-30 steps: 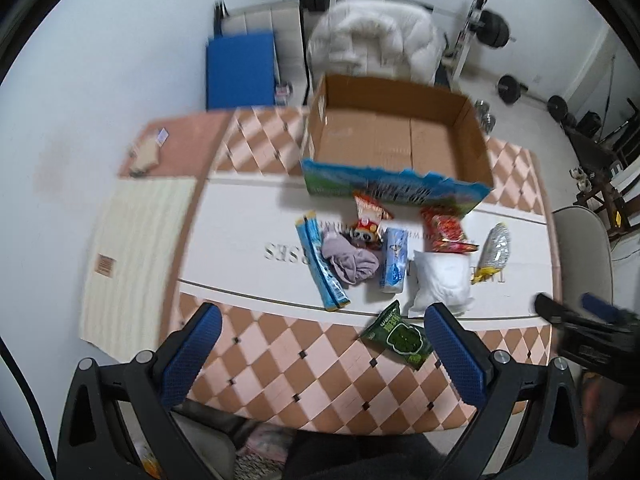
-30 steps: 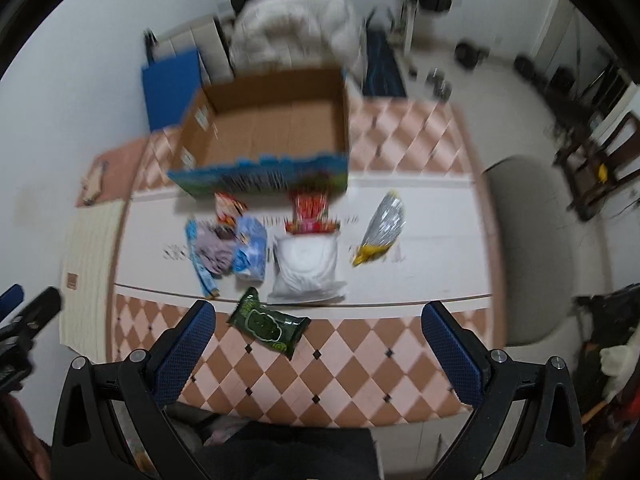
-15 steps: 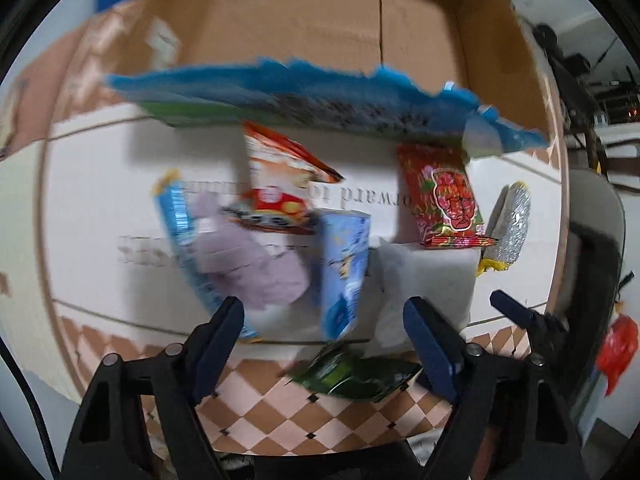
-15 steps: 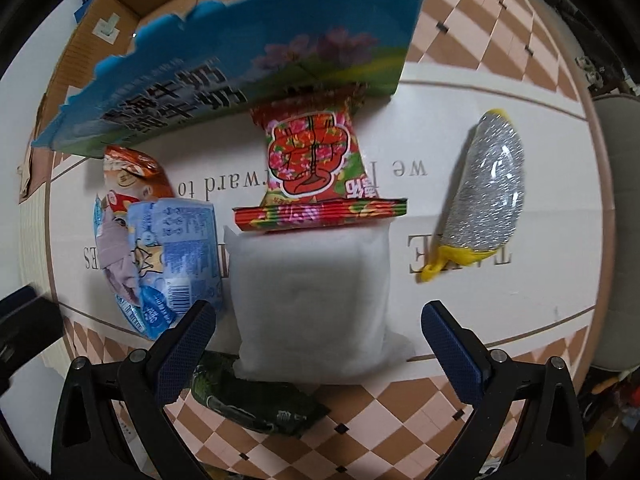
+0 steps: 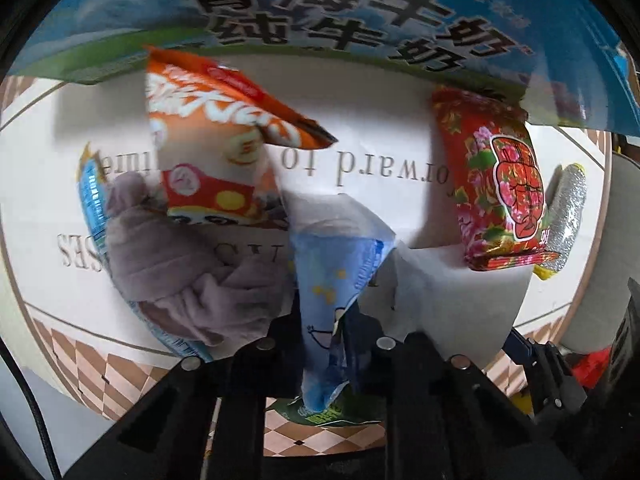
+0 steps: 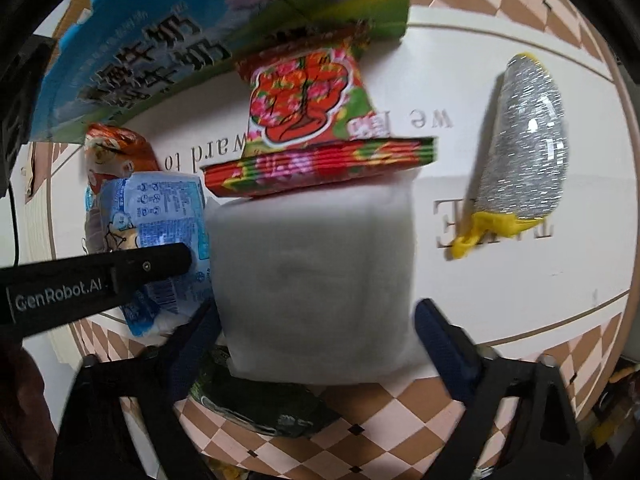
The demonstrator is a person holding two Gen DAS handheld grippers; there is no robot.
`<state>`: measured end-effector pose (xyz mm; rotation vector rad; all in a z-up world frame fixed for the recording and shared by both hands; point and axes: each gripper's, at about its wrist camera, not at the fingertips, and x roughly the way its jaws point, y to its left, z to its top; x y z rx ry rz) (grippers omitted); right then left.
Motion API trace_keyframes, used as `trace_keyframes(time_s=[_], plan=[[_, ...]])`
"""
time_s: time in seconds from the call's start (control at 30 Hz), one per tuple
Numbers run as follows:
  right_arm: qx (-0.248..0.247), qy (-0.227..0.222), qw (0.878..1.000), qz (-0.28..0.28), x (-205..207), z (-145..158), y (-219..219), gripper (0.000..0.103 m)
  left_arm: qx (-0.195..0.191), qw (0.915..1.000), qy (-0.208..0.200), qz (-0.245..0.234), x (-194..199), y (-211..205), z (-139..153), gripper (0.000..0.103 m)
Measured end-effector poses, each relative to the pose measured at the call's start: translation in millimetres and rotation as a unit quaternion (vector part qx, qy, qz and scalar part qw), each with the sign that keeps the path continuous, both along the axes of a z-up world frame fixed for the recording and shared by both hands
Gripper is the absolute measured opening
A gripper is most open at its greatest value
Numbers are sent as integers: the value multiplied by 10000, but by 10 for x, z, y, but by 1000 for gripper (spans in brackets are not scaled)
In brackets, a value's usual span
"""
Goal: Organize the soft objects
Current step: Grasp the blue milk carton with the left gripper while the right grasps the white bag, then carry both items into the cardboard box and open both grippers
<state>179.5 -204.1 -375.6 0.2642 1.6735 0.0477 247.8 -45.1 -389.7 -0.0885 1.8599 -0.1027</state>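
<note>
Surface: white table with checkered border and grey lettering.
Change: both grippers have dropped from a high room view to table level.
Left gripper: clamped on the light-blue tissue pack.
Right gripper: fingers spread around the white soft pack, not squeezing.
Around: purple cloth, orange snack bag, red floral packet, silver scrubber, milk carton box behind.

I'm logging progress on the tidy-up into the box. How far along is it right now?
Early. No item shows inside the printed box; only its outer wall is visible. In hand: the left gripper is shut on the light blue packet, and the right gripper, open, straddles the white pack. Left on the table: orange snack bag, red floral packet, grey cloth, silver pouch.
</note>
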Motion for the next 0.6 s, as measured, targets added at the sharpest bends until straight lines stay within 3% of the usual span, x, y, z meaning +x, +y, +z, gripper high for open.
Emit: trace_keyframes(time_s=[0.13,0.33,0.43,0.6], plan=[[-129,-105,9998,80,-19,-75,54,67,213,9992,-342,59,-238,88,302,10],[168,-177,9997,-13,-326,90,-118,64,118,9947,-1019,14,-640,111,1218,10],[455,-447,9979,123,-416,397,-194,64,-84,9910,-1336,45,-588,226,1739,10],[812,-1172,9896,194,-135,1198,-221,64,-531,9843,-1680,48,43,220,2354,10]])
